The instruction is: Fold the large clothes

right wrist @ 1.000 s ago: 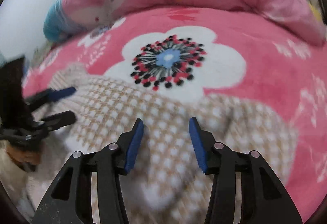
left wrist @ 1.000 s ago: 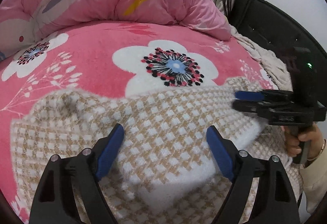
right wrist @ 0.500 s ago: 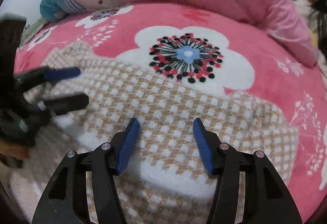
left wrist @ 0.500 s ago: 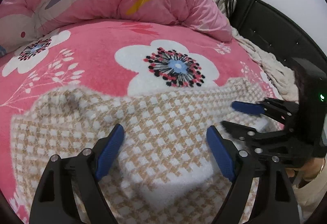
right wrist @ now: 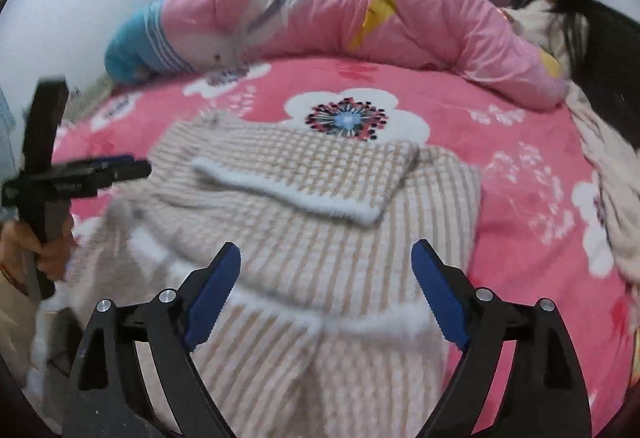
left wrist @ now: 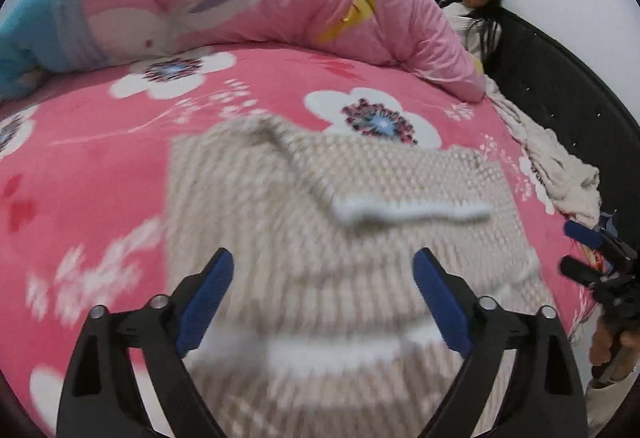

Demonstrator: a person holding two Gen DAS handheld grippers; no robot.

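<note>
Basically, with both claws, left gripper [left wrist: 322,302] and right gripper [right wrist: 326,296], opening on nothing, the soft, floppy sweater [right wrist: 320,198] just ahead is best pinched at its white hem.

The left gripper [left wrist: 323,278] points forward and down, its two blue-padded fingers [left wrist: 204,302] spread wide apart and opening further, with nothing pressed between the pads. In the right wrist view it [right wrist: 132,167] shows at the left edge, side-on and roughly level, gripped by the left hand [right wrist: 44,242] wrapped around its black handle.

The right gripper [right wrist: 326,274] also tilts forward and down, its jaws opening wide and its blue pads [right wrist: 438,302] clamping nothing. In the left wrist view it [left wrist: 576,250] sits at the far right edge, and the right hand [left wrist: 606,348] holds its handle below.
</note>
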